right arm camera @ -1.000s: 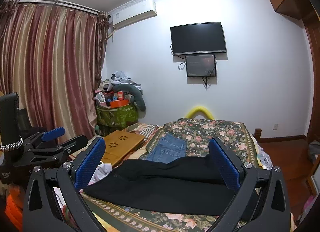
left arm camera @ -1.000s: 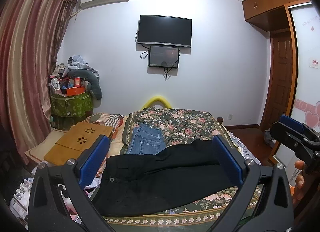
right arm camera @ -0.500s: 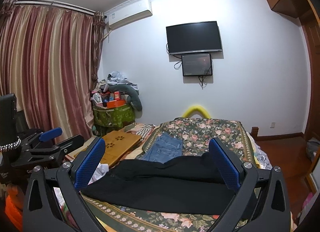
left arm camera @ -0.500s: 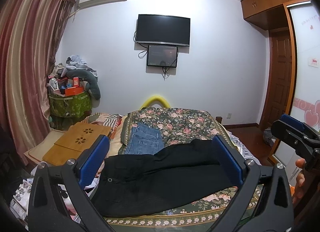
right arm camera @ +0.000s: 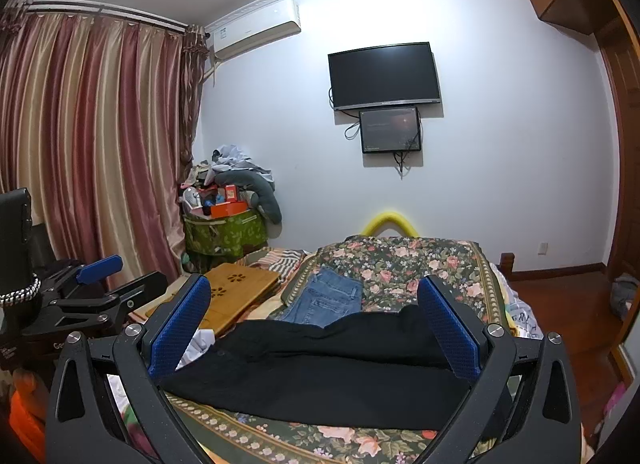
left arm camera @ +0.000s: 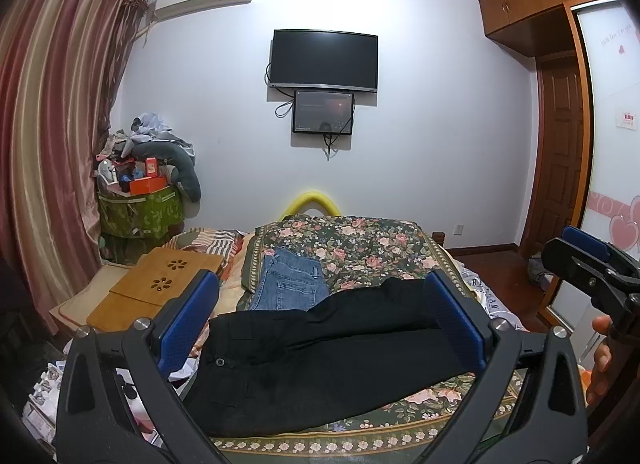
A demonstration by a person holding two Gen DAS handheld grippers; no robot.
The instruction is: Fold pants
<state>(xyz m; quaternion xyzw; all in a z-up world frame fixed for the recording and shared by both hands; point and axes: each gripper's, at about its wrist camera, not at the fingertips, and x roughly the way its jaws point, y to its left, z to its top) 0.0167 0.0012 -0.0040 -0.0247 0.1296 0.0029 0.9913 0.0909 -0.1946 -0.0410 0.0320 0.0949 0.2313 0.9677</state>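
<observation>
On the bed (left arm camera: pixel 360 248) ahead and below, the black pants (left arm camera: pixel 320 356) lie crosswise, waistband left. My left hand-held gripper (left arm camera: pixel 320 328) and right hand-held gripper (right arm camera: pixel 316 328) both hang spread and empty, neither clearly nearer.

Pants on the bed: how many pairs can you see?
2. The black pants lie spread across the near end of the floral bedspread. The blue jeans lie folded just behind them, toward the left. More may sit in the far clothes pile.
</observation>
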